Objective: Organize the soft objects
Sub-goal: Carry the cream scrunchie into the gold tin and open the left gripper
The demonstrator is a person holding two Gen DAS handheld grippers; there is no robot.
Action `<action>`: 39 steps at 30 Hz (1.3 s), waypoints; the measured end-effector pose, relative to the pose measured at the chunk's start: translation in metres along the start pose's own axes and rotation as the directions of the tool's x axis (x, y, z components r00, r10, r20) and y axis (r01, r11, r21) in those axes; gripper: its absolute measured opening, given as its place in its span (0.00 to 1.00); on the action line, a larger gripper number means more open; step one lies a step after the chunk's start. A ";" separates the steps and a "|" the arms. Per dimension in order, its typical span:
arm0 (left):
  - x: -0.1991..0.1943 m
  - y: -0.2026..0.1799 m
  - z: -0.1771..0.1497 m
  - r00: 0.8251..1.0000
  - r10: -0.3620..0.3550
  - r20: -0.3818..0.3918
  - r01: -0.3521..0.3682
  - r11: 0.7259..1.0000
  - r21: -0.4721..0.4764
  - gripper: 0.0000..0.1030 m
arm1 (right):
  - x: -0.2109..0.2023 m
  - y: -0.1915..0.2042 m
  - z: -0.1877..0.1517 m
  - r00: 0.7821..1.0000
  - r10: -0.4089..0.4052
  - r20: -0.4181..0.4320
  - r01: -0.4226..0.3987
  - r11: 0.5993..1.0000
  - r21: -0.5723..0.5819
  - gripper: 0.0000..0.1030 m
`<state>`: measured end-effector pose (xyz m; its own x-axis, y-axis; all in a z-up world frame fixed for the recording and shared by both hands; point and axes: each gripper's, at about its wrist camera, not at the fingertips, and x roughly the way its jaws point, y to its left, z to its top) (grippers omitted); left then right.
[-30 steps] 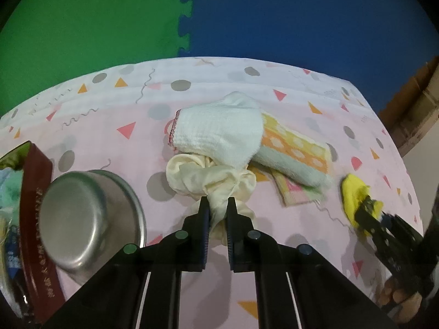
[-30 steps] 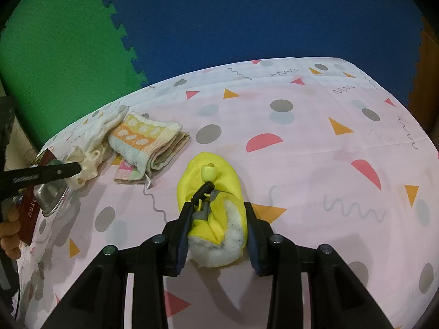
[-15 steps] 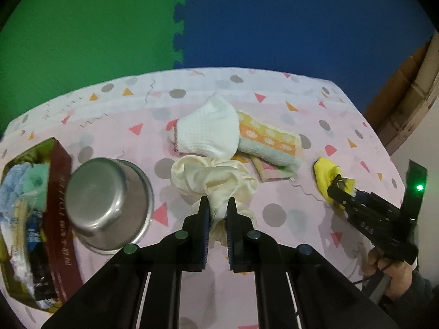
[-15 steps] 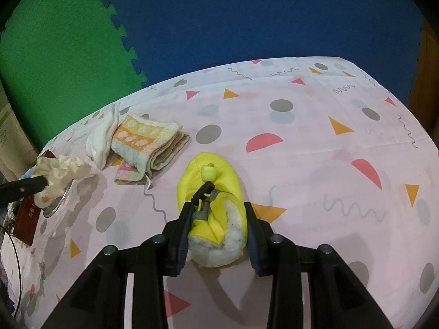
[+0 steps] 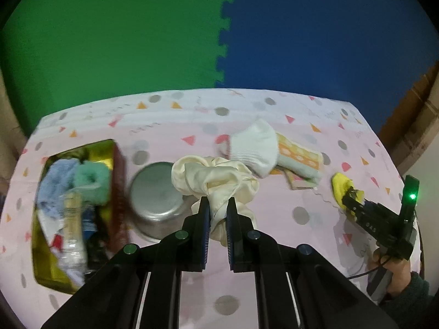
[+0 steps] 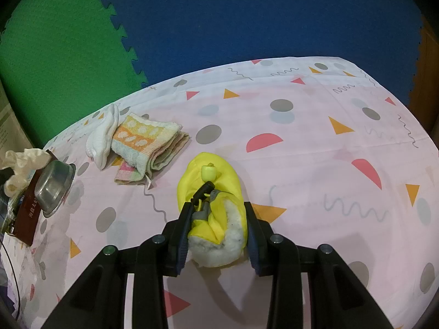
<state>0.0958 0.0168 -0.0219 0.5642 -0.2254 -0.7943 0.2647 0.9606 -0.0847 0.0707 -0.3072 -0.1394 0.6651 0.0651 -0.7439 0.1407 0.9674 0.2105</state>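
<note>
Cream scrunchie (image 5: 216, 181), yellow slipper (image 6: 211, 192), pink tablecloth (image 6: 315, 164) w/ triangles

White Chinese characters on the dark red box (image 6: 28, 213) side, too small to read.

Staged tabletop recording set-up, not a lived-in room

Green foam mat (image 5: 109, 41) and blue foam mat (image 5: 315, 33) interlock as backdrop across the upper frame; a patterned pink tablecloth (image 6: 301, 164) fills the lower.

Landmark, bowl (image 5: 156, 194) on counter (image 5: 274, 219): box (image 5: 118, 192) touching its left; sock (image 5: 253, 148) right-behind, lying on towel (image 5: 299, 159); slipper (image 6: 211, 192) far right, in my right tool (image 6: 218, 224).
</note>
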 end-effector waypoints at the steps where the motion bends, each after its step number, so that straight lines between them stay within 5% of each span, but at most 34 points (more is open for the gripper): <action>1: -0.003 0.004 0.000 1.000 0.007 0.005 -0.007 1.000 -0.005 0.09 | 0.000 0.001 0.000 1.000 -0.002 0.000 0.002 1.000 -0.001 0.34; 11: -0.030 0.067 0.006 0.991 0.123 0.042 -0.120 0.990 -0.077 0.09 | 0.000 0.001 0.000 1.000 -0.004 0.000 0.004 1.000 -0.004 0.34; 20: -0.027 0.120 0.015 0.967 0.251 0.039 -0.245 0.962 -0.117 0.09 | 0.000 0.001 0.000 1.000 -0.004 0.000 0.004 1.000 -0.004 0.34; 39: 0.019 0.193 0.023 0.959 0.278 -0.062 -0.285 0.933 -0.221 0.09 | -0.001 0.001 0.000 1.000 -0.010 -0.001 0.010 1.000 -0.011 0.34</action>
<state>0.1760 0.1938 -0.0395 0.5661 0.0608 -0.8221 -0.0868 0.9961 0.0139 0.0702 -0.3062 -0.1383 0.6627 0.0557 -0.7468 0.1391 0.9707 0.1959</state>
